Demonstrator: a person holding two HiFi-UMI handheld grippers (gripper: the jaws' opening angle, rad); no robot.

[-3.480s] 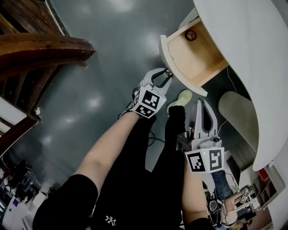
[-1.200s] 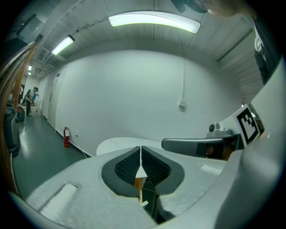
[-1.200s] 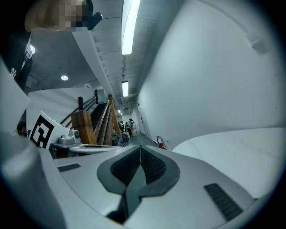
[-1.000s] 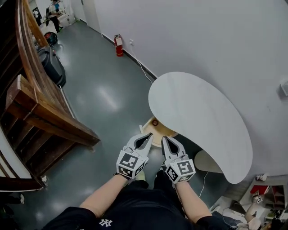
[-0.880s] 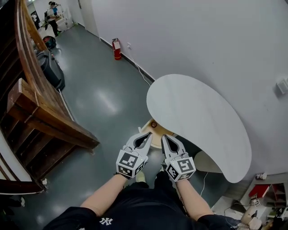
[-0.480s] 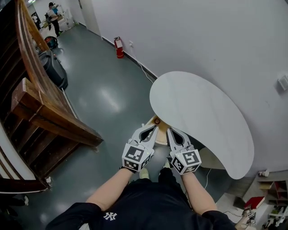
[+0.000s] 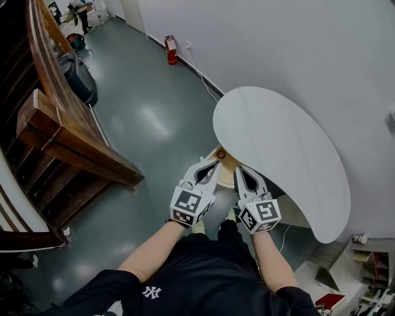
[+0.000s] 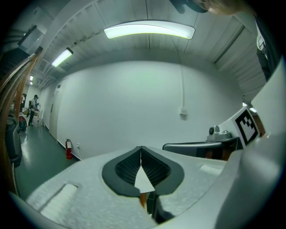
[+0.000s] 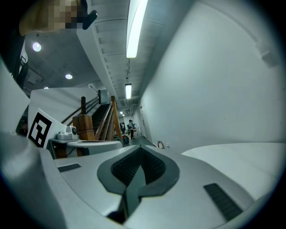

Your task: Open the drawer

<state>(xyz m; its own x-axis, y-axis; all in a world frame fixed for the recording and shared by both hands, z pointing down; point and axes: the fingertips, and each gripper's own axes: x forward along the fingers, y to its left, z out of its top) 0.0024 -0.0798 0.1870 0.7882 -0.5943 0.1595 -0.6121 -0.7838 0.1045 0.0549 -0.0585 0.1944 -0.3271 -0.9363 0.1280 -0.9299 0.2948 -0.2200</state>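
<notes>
The drawer (image 7: 223, 165) stands pulled out from under the white curved table top (image 7: 278, 154). Its pale wood inside shows, with a small round thing (image 7: 221, 153) in it. My left gripper (image 7: 214, 165) hangs over the drawer's front, shut with nothing between its pads (image 8: 134, 167). Beside it on the right, my right gripper (image 7: 240, 171) is also shut and empty. In the left gripper view the jaws (image 8: 141, 150) meet against the white wall. The right gripper view shows its closed jaws (image 9: 140, 151) with the table top (image 9: 237, 156) to the right.
A wooden stair railing (image 7: 68, 133) runs along the left. A dark bag (image 7: 80, 77) and a red fire extinguisher (image 7: 170, 49) stand on the grey floor (image 7: 148, 117) farther off. A person (image 7: 80, 6) is at the far end. Shelves with clutter (image 7: 370, 278) sit at the bottom right.
The head view has swung up from looking down at the open drawer. Over the last second both grippers have drifted a little higher in the picture, over the drawer's front.
</notes>
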